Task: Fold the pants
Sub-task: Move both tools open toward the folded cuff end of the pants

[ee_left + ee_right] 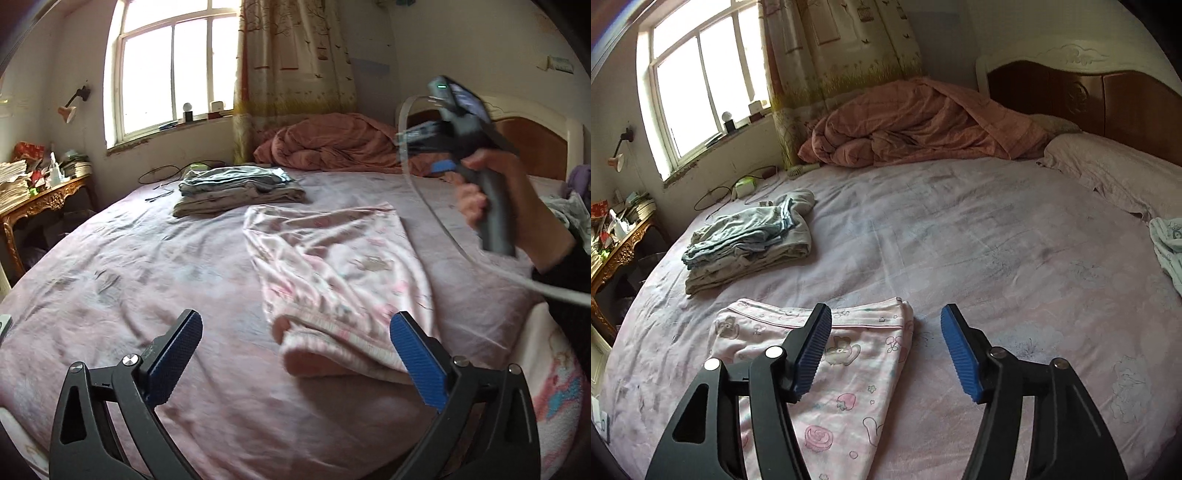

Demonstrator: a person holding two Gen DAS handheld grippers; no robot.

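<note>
Left gripper (295,354) and right gripper (886,347) both released, holding nothing. Pants (332,258): light, limp cotton, likely slumps; pinch layered hem corners.

No readable text in either view.

The pink pants (827,373) carry only printed cartoon animals, strawberries and flowers, with no letters among them. The curtain (295,55) shows a pattern of trees, birds and cages, likewise without words. The screen atop the right-hand gripper's handle (469,99) is blurred, so whatever it displays cannot be made out. The stacked papers on the side table (18,181) are too small and soft to read.
</note>
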